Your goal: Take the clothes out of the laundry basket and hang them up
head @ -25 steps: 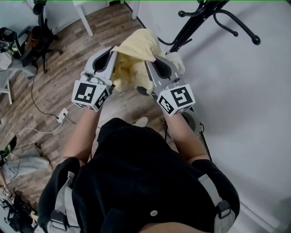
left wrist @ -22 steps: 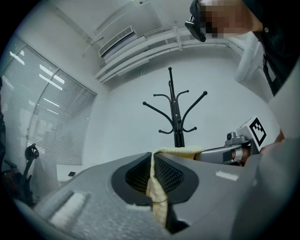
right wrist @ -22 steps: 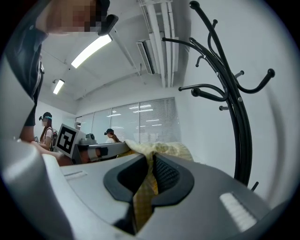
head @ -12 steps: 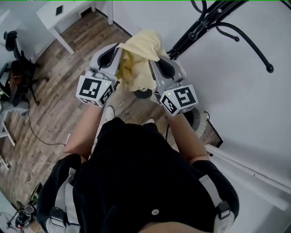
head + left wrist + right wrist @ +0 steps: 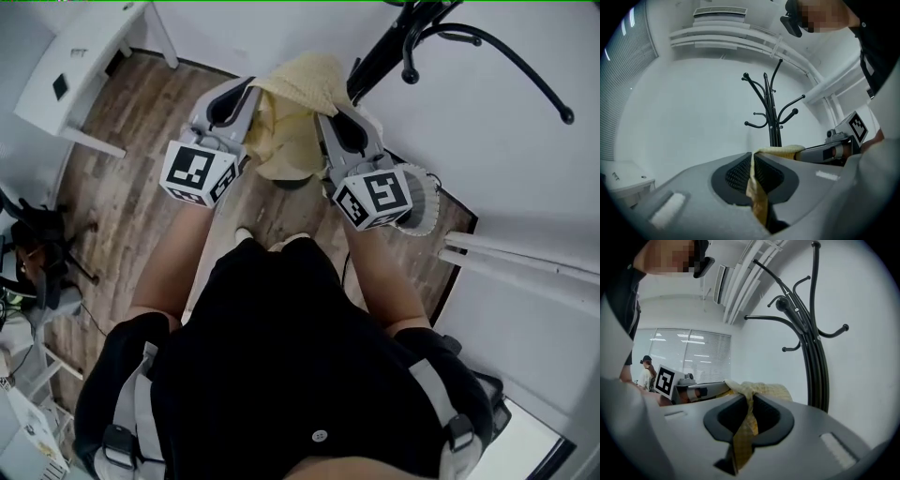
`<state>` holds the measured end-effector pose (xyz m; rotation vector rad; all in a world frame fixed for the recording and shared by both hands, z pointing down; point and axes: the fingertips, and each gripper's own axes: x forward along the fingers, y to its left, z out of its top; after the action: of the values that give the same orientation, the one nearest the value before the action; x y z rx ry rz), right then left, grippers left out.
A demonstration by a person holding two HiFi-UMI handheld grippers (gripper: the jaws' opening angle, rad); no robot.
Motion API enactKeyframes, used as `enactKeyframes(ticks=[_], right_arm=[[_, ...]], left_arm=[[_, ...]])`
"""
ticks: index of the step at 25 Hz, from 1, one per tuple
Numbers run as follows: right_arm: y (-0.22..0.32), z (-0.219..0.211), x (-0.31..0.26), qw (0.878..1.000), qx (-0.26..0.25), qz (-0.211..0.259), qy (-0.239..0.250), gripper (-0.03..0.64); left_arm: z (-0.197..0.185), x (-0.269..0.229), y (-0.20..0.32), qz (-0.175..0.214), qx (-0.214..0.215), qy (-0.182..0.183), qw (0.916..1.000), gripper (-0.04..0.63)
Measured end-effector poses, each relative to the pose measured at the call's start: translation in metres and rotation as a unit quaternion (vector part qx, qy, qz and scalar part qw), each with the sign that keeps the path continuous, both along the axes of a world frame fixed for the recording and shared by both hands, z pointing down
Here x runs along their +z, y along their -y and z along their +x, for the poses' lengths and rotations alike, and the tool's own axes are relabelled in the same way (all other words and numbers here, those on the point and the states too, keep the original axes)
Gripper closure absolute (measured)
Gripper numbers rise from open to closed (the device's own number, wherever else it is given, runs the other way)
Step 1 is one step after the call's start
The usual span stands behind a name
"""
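Observation:
A pale yellow garment [image 5: 295, 112] hangs stretched between my two grippers, held up in front of me. My left gripper [image 5: 249, 86] is shut on its left edge; in the left gripper view the cloth [image 5: 757, 199] is pinched between the dark pads. My right gripper [image 5: 325, 111] is shut on the other edge, where the cloth [image 5: 746, 420] folds down between the jaws. The black coat rack [image 5: 392, 45] stands just beyond the garment, to the right. It rises right behind the jaws in the left gripper view [image 5: 772, 117] and in the right gripper view [image 5: 816, 357].
A white table [image 5: 80, 70] stands at the upper left on the wooden floor. A round white object [image 5: 424, 202] sits by the wall under my right gripper. White pipes [image 5: 525, 262] run along the wall at right. A dark chair [image 5: 37, 248] is at far left.
Both grippers have swung round together with the yellow garment still gripped. The coat rack's pole now stands close behind the cloth, and the white table has come into view at the left.

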<state>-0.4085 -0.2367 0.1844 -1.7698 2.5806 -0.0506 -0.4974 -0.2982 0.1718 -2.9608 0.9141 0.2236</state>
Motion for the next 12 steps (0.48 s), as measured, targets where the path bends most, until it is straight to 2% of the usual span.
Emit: enactKeyframes(ticks=[6, 12], right_arm=[[0.025, 0.028, 0.01, 0.999, 0.051, -0.005, 0.004, 0.581], [0.049, 0.047, 0.028, 0.993, 0.115, -0.023, 0.011, 0.581]], left_arm=[[0.036, 0.01, 0.035, 0.029, 0.039, 0.029, 0.9984, 0.584], [0.067, 0.025, 0.071, 0.035, 0.087, 0.052, 0.9942, 0.584]])
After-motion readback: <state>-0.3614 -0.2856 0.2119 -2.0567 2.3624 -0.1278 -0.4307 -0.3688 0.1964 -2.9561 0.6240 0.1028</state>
